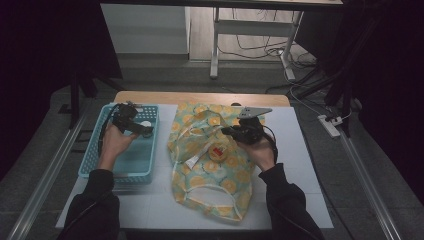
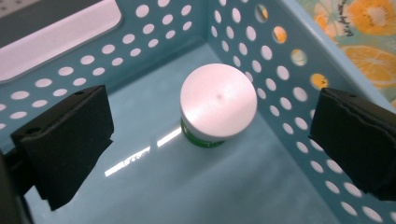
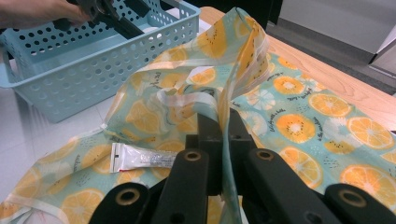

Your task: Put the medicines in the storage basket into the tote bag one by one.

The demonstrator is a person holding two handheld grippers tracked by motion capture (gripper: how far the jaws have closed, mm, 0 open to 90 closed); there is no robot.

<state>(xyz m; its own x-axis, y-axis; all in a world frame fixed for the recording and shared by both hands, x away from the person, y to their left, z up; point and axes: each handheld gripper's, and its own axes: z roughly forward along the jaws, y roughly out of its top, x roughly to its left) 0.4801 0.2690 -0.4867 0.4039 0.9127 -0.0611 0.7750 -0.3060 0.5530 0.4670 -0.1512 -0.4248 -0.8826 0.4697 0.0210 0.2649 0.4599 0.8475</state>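
Dim floor and desk legs surround a pale worktop [image 1: 300, 190] that carries everything in play. Nearest the person, a fruit-print fabric bag [image 1: 210, 165] lies spread at the worktop's centre, with a small tube [image 3: 140, 158] and a round yellow item with a red label [image 1: 218, 152] resting on the cloth. The right tool [image 3: 219, 126], at about three o'clock from the bag's middle, is clenched on a fold of the bag's edge and lifts that fabric into a ridge, apparently to hold the mouth open.

Farther out, at nine o'clock from the bag, stands a light blue perforated basket [image 1: 95, 160]. The left tool [image 1: 145, 131] reaches into its far end with jaws released and spread wide; between them, not touched by either pad, a small round jar with a white lid [image 2: 218, 100] sits on the basket floor close to the wall nearest the bag.

By this judgement the work is partway: some items already lie with the bag, the bag is held ready, and the jar has yet to be gripped, lifted over the basket wall and put into the bag.
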